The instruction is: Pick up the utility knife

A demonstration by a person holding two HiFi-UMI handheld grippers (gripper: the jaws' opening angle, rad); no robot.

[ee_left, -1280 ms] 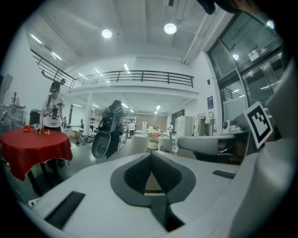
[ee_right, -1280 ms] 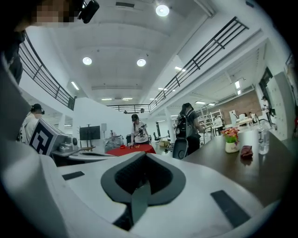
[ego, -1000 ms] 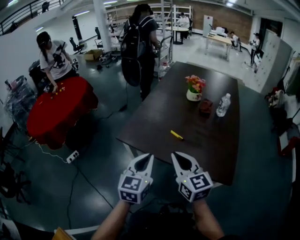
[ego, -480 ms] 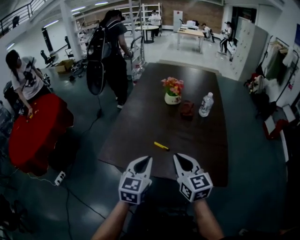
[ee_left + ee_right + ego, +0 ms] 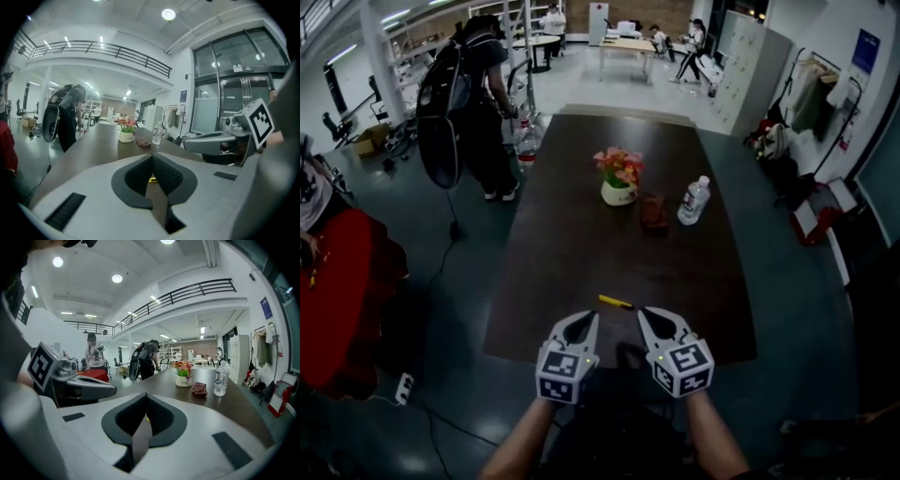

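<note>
A large hall with a glossy grey floor holds a long, dark-brown tabletop (image 5: 581, 253) with a smooth matt face, running away down the middle of the head view. The utility knife (image 5: 616, 302) lies flat on it close to the near edge, about midway across and well apart from the other things on the tabletop. It is a slim yellow bar. Its long axis runs almost crosswise to the tabletop, the left end slightly farther away and the right end slightly nearer and darker.

At far left stands a table under a red cloth (image 5: 333, 291). A person with a black backpack (image 5: 469, 94) stands beside the tabletop's far left corner. Past the middle of the tabletop sit, in a row, a white pot of pink and orange flowers (image 5: 619, 180), a small dark-red soft-looking thing (image 5: 653, 213) and an upright clear plastic bottle (image 5: 694, 201). Pale lockers (image 5: 741, 61) line the right wall.

The left tongs (image 5: 592, 317) and the right tongs (image 5: 643, 312) are white plastic with black ribbed pads. Each is pressed together on nothing. The knife lies just beyond their tips, between them, untouched.
</note>
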